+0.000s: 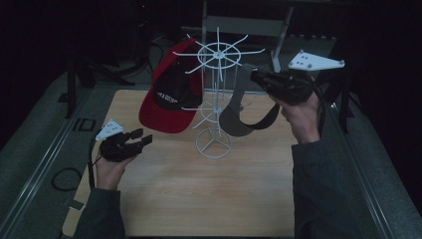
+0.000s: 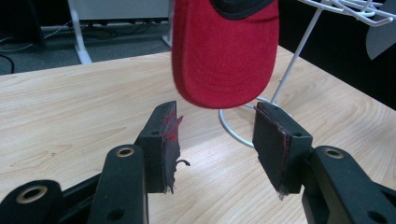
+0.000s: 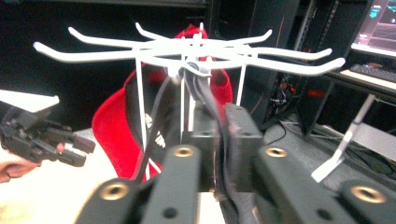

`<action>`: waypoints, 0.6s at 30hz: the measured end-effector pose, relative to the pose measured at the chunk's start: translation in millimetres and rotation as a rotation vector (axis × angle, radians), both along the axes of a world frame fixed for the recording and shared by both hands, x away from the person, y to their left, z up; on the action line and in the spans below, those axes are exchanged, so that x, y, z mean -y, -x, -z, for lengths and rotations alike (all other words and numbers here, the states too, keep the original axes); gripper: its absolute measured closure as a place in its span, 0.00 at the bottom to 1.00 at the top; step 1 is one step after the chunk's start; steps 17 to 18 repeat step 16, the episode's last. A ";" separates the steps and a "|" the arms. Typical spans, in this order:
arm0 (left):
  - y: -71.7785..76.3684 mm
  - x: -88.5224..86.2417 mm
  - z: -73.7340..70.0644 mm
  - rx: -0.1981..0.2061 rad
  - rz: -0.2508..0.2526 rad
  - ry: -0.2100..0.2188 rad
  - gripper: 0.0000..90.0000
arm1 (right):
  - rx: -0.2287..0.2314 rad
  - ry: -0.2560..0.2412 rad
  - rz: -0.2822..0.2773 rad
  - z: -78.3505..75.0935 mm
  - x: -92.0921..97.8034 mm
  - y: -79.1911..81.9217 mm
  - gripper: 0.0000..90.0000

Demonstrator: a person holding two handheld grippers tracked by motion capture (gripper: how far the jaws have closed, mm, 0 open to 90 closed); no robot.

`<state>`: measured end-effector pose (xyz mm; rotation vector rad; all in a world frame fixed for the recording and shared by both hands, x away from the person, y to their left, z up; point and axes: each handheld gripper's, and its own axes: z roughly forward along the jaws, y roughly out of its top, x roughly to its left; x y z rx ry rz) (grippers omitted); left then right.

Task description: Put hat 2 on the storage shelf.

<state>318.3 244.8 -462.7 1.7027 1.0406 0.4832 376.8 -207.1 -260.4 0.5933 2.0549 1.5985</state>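
Observation:
A white wire hook rack (image 1: 215, 94) stands mid-table. A red cap with a black crown (image 1: 169, 102) hangs on its left side. My right gripper (image 1: 255, 76), raised beside the rack's top at the right, is shut on the band of a grey cap (image 1: 235, 121) that dangles below it. In the right gripper view the jaws (image 3: 222, 123) pinch the grey band (image 3: 204, 91) just under the rack's hooks (image 3: 187, 49). My left gripper (image 1: 145, 137) hovers low over the table, left of the rack, open and holding nothing. Its jaws (image 2: 217, 135) stand apart below the red brim (image 2: 224, 56).
The rack's round wire base (image 1: 214, 144) rests on the wooden table (image 1: 209, 194). A grey metal frame (image 1: 278, 30) stands behind the table. A cable loop (image 1: 65, 179) lies off the left edge.

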 end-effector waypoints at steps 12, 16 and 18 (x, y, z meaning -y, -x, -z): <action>0.3 -0.3 -0.4 0.001 -0.004 0.004 0.57 | 0.027 0.030 0.116 20.1 12.5 5.1 0.43; 0.0 -0.7 -0.1 -0.001 -0.004 0.001 0.57 | 0.026 0.018 0.142 23.7 18.8 6.4 0.38; 0.0 -0.7 -0.1 -0.001 -0.004 0.001 0.57 | 0.026 0.018 0.142 23.7 18.8 6.4 0.38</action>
